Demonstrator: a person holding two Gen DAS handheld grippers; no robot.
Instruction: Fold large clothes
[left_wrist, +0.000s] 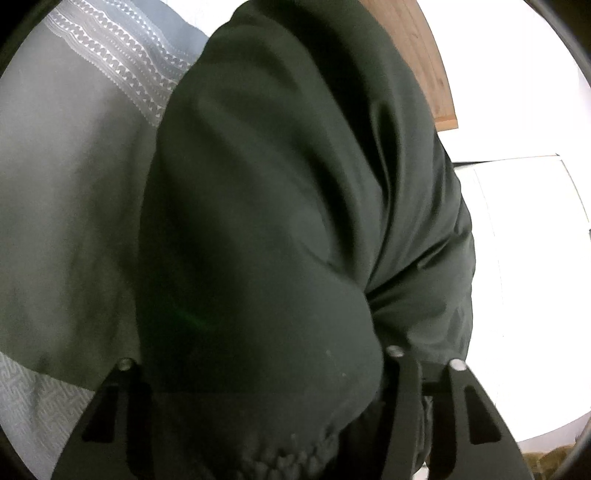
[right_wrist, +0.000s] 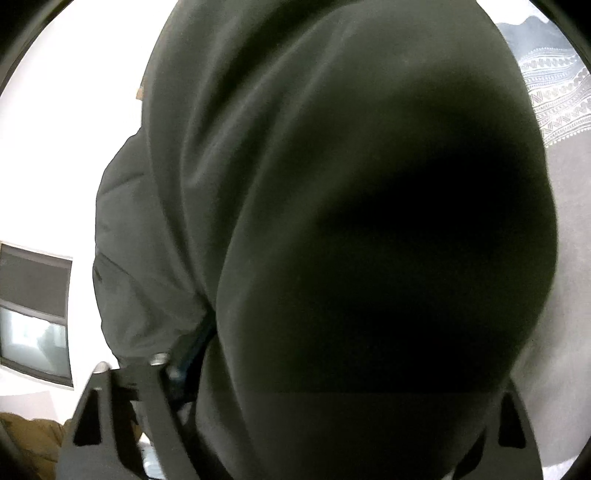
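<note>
A dark green garment (left_wrist: 280, 206), bulky and smooth like a padded jacket, fills most of both wrist views. It hangs in thick folds over a grey bedspread (left_wrist: 70, 206) crossed by a band of white zigzag pattern (left_wrist: 122, 70).

In the left wrist view the left hand-held gripper (left_wrist: 258, 373) has a fat roll of the garment bunched between its black fingers (left_wrist: 402, 398), one on either side of the cloth. A gathered, elastic-looking hem lies at the near edge. The jaws stand partly open with the fabric packed between them, pads against it.

In the right wrist view the right hand-held gripper (right_wrist: 332, 384) likewise has a thick bulge of the same garment wedged between its fingers (right_wrist: 159, 398), held fairly wide by the bulk.

A wooden board (left_wrist: 421, 62) and white wall lie far right in the left view. A dark-framed window (right_wrist: 35, 314) shows at the left of the right view.
</note>
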